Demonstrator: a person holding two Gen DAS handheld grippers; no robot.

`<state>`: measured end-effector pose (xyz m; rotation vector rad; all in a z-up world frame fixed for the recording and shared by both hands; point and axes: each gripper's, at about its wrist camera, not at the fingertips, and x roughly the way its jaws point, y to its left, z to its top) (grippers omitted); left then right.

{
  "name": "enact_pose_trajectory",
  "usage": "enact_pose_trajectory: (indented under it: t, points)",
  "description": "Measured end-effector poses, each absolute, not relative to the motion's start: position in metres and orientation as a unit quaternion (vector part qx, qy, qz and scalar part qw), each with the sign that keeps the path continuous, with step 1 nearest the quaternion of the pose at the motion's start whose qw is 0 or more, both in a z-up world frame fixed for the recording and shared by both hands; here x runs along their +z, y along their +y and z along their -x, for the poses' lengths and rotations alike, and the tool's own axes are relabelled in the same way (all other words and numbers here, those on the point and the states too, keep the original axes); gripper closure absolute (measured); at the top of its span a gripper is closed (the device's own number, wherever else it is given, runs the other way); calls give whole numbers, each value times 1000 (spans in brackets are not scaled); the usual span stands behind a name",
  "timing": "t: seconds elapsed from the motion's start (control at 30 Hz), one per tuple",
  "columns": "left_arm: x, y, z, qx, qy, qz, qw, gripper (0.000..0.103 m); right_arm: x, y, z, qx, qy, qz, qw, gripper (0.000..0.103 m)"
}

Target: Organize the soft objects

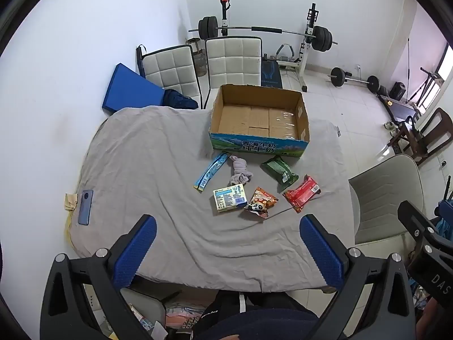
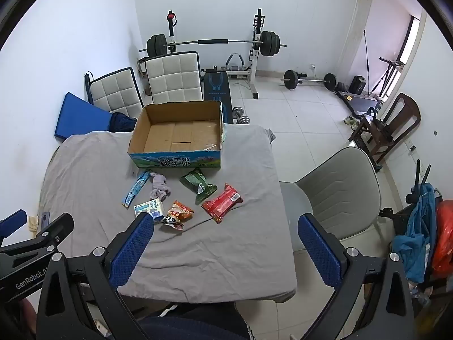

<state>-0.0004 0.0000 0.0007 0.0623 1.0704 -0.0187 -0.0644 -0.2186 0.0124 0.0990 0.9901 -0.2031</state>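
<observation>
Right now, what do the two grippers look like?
Both match: black angular frames with silver bolts, and blue dimpled pads on the fingers. White lettering marks the bodies: "GenRobot.AI" on the left gripper, "DAS" on the right gripper.

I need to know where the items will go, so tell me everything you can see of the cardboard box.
The cardboard box is a shallow, open-topped carton of plain brown corrugated board inside, with a printed blue and green outer front bearing white Chinese characters. It stands upright on the grey cloth at the table's far side, and nothing lies inside it. A strip of clear tape shines on its floor. The blue stick packet and grey sock lie just in front; whether they touch it is unclear.
</observation>
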Motion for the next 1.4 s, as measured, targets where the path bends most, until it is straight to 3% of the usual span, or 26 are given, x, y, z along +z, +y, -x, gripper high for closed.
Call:
enact_pose_trajectory:
  t: [1.4]
  points:
    - [6,-1,-12,-8,505,-21,863,0,10,-222,51,-102,473,-44,874,0]
